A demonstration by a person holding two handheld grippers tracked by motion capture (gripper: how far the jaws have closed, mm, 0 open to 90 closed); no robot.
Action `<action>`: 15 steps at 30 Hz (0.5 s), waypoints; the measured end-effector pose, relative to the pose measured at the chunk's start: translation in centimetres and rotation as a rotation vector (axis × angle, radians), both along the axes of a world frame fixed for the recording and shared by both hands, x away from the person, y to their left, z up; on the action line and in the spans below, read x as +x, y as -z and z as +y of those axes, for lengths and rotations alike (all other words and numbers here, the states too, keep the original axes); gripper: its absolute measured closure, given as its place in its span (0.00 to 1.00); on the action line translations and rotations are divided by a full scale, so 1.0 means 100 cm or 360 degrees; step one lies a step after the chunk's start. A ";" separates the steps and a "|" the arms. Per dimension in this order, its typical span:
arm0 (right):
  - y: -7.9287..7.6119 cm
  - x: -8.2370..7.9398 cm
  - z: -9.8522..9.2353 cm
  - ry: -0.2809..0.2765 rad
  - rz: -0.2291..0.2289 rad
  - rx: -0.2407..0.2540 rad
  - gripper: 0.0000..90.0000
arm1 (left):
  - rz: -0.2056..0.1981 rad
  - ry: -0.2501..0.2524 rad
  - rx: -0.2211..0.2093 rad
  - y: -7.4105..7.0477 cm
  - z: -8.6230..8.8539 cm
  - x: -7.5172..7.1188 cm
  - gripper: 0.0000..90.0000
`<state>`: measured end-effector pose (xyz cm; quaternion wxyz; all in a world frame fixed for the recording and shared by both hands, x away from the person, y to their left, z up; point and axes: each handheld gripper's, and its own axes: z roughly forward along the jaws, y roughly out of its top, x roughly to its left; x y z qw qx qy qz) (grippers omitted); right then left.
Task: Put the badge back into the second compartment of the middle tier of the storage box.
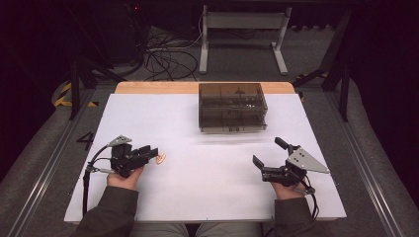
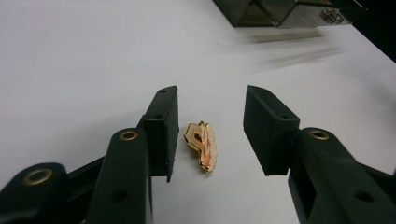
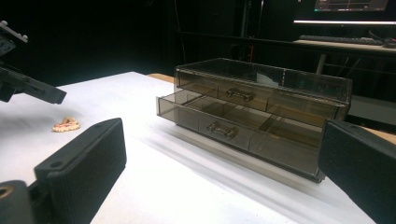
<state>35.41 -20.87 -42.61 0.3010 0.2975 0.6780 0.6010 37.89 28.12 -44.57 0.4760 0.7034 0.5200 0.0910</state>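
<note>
A small gold and pink brooch [image 2: 202,145] lies flat on the white table sheet [image 1: 207,182]. My left gripper [image 2: 211,131] is open, its two black jaws standing on either side of the brooch without touching it. In the high view the brooch [image 1: 161,158] sits just right of the left gripper [image 1: 154,151]. At the front right, my right gripper [image 1: 268,151] is held wide open with nothing between its jaws. A smoky clear drawer box [image 1: 232,106] stands at the back centre. Its lower drawer [image 3: 233,123] is pulled partly out, seen in the right gripper view.
The brooch [image 3: 65,124] and the tip of the left gripper [image 3: 46,95] lie far left in the right gripper view. Beyond the table's far wooden edge [image 1: 158,87] are floor cables [image 1: 165,57] and a white desk frame [image 1: 242,29].
</note>
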 end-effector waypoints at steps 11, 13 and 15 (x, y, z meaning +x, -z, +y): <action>0.001 0.001 0.001 0.0004 0.0006 -0.0013 0.03 | 0.0137 -0.0005 -0.0006 0.010 0.000 0.009 0.73; 0.001 0.001 0.001 0.0006 0.0008 -0.0013 0.03 | 0.0141 -0.0005 -0.0008 0.010 0.000 0.010 0.75; 0.001 0.001 0.001 0.0006 0.0012 -0.0014 0.03 | 0.0158 -0.0004 -0.0017 0.011 0.000 0.011 0.76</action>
